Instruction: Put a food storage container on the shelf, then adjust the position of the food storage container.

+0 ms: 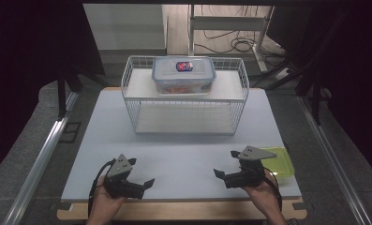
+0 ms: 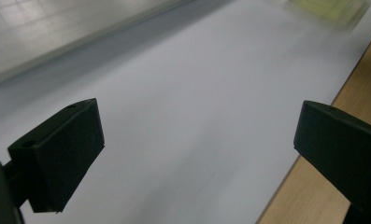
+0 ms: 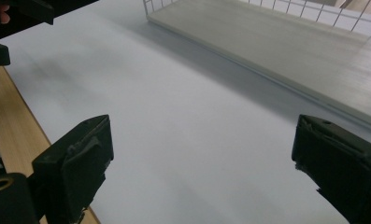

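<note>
Hands come in at the near edge of the white table (image 1: 188,159) in the high view, each one holding a tool. Left gripper (image 1: 142,172) sits by the near left corner, its jaws wide with nothing in them. Right gripper (image 1: 226,164) sits by the near right corner, jaws wide too and holding nothing. Just beside it, at the right edge, lies a green lid (image 1: 283,161). A wire basket (image 1: 136,84) stands at the far edge, and a clear box (image 1: 184,74) with a blue rim rests on its top shelf. I think the work is only starting: the green lid is nearest, so the right gripper probably needs to turn toward it and come down over its rim.

Black jaws stand far apart in the left gripper view, over bare white table. The wooden edge runs close on the right, and the green lid (image 2: 330,8) is a blur far off.

Wide jaws rise again in the right gripper view, with lots of open table ahead. The wire basket (image 3: 267,9) is the only thing to bump, well ahead.
</note>
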